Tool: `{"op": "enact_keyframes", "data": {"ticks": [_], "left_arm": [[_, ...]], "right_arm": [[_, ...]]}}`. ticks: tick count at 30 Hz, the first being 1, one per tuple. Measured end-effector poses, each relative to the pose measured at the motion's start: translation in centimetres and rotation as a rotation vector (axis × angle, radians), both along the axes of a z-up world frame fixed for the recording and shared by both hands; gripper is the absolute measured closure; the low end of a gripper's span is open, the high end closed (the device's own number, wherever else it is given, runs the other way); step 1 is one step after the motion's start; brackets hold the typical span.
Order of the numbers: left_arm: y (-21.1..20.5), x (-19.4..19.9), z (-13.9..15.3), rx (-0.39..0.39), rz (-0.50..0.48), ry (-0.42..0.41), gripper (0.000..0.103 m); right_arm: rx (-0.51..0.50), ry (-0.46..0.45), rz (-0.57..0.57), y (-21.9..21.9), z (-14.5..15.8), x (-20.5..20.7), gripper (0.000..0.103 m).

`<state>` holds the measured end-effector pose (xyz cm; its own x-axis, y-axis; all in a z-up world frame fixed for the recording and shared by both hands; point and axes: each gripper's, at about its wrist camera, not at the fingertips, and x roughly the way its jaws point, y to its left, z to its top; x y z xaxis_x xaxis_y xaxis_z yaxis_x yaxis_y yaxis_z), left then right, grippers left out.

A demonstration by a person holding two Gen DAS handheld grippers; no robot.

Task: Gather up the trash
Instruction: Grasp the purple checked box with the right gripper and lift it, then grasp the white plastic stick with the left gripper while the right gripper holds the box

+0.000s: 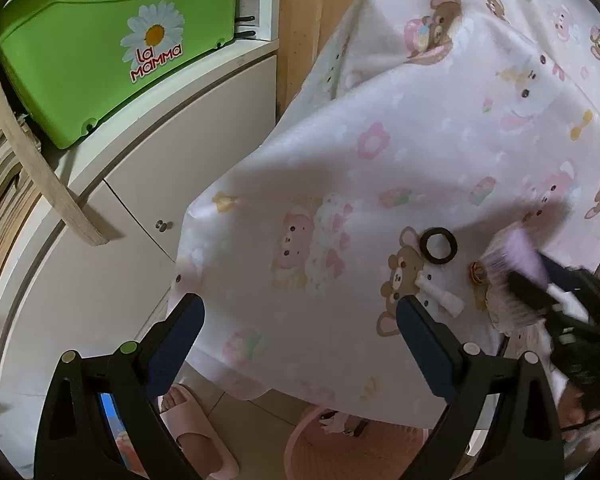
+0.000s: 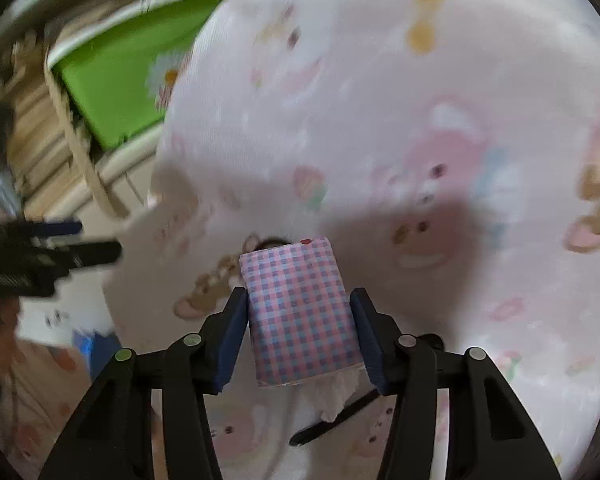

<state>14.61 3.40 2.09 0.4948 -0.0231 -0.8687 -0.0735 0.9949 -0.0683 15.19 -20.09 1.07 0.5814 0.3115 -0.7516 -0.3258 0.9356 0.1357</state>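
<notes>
My right gripper [image 2: 300, 334] is shut on a pink-and-blue checked tissue pack [image 2: 300, 312], held above the table's bear-print cloth [image 2: 420, 100]; white tissue hangs from the pack's near end. The pack [image 1: 512, 256] and right gripper [image 1: 540, 300] show blurred at the right of the left wrist view. My left gripper [image 1: 300, 320] is open and empty over the cloth's near edge [image 1: 320, 200]. On the cloth lie a black ring [image 1: 438, 246], a small white tube [image 1: 440, 292] and a gold-coloured bit [image 1: 478, 272].
A pink basket [image 1: 356, 448] with scraps stands on the floor under the table edge, beside a pink slipper [image 1: 196, 428]. A white cabinet [image 1: 100, 240] carries a green box [image 1: 112, 44]. A black strip [image 2: 332, 420] lies on the cloth.
</notes>
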Motion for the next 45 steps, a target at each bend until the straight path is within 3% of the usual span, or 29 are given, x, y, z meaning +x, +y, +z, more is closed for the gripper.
{"op": "enact_keyframes", "data": {"ticks": [5, 9, 11, 12, 13, 16, 19, 23, 28, 30, 33, 37, 45], "left_arm": [[-1.1, 0.0, -0.5, 0.014, -0.025, 0.013, 0.008], [-2.8, 0.1, -1.3, 0.016, -0.091, 0.029, 0.01], [-4.8, 0.4, -2.3, -0.002, -0.234, 0.07, 0.024], [-5.6, 0.5, -2.8, 0.008, -0.273, 0.076, 0.04], [-6.4, 0.5, -3.2, 0.028, -0.298, 0.079, 0.044], [-8.4, 0.9, -4.2, 0.042, -0.37, 0.092, 0.044], [-9.5, 1.4, -4.6, 0.077, -0.379, 0.067, 0.04], [-10.1, 2.2, -4.9, 0.03, -0.384, 0.062, 0.03], [-11.7, 2.6, -5.4, 0.073, -0.408, 0.067, 0.029], [-12.3, 2.7, -5.7, 0.099, -0.408, 0.058, 0.031], [-13.0, 2.8, -5.9, 0.077, -0.402, 0.045, 0.036], [-13.3, 3.2, -5.8, 0.071, -0.383, 0.026, 0.053], [-10.3, 3.4, -4.4, 0.014, -0.321, 0.014, 0.054]], "right_arm": [[0.011, -0.078, -0.132, -2.9, 2.6, -2.2, 0.049], [-0.032, -0.078, -0.225, -5.1, 3.0, -2.9, 0.049], [-0.045, -0.057, -0.249, -5.8, 2.7, -2.7, 0.049], [-0.052, -0.052, -0.263, -6.2, 2.7, -2.7, 0.049], [-0.057, -0.049, -0.271, -6.5, 2.6, -2.8, 0.049], [-0.042, -0.033, -0.281, -7.4, 2.5, -2.8, 0.049], [-0.032, -0.024, -0.287, -8.5, 2.5, -3.2, 0.049], [-0.059, -0.023, -0.284, -9.0, 2.4, -3.5, 0.049], [-0.075, -0.023, -0.277, -9.1, 2.4, -3.5, 0.049], [-0.077, -0.025, -0.279, -9.3, 2.5, -3.6, 0.048], [-0.075, -0.024, -0.285, -9.7, 2.6, -3.7, 0.048], [-0.057, -0.016, -0.311, -10.5, 2.6, -3.7, 0.048], [-0.05, -0.028, -0.321, -10.8, 2.8, -4.1, 0.048]]}}
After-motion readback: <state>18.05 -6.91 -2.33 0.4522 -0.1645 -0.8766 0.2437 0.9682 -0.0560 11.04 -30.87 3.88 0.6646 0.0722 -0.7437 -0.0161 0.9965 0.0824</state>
